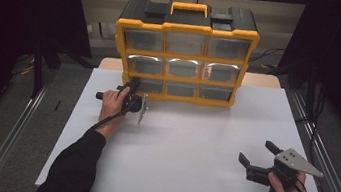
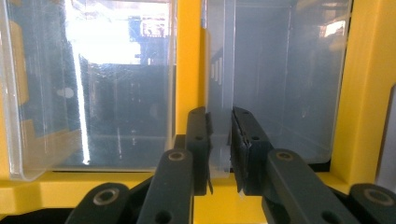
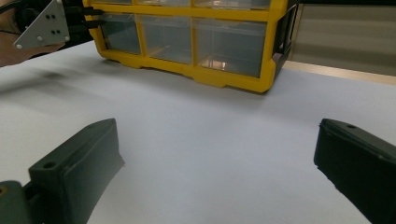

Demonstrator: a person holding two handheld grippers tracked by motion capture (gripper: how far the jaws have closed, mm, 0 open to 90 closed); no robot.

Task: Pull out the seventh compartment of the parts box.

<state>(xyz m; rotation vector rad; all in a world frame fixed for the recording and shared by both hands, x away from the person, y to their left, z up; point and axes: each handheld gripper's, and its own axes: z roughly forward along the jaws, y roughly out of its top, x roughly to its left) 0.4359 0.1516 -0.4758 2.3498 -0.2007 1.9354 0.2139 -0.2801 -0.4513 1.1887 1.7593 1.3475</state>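
A yellow and black drawer cabinet (image 1: 188, 28) with several clear drawers stands at the back of the white table (image 1: 192, 144). My left gripper (image 1: 133, 87) reaches its bottom left drawer (image 1: 149, 85). In the left gripper view the left gripper (image 2: 220, 140) is shut on that drawer's thin clear pull tab (image 2: 219, 161), with the pads pressing it from both sides. From the right gripper view, the left gripper (image 3: 95, 17) meets the cabinet (image 3: 210, 77) at the top left. My right gripper (image 1: 255, 151) rests low at the front right of the table, open, its jaws (image 3: 217, 140) wide apart with nothing between them.
Metal rails (image 1: 323, 163) run along both sides of the table, and dark curtains hang at left and right. A wooden strip (image 1: 261, 80) lies behind the white board. A cable trails from the left gripper along the person's black sleeve (image 1: 75, 163).
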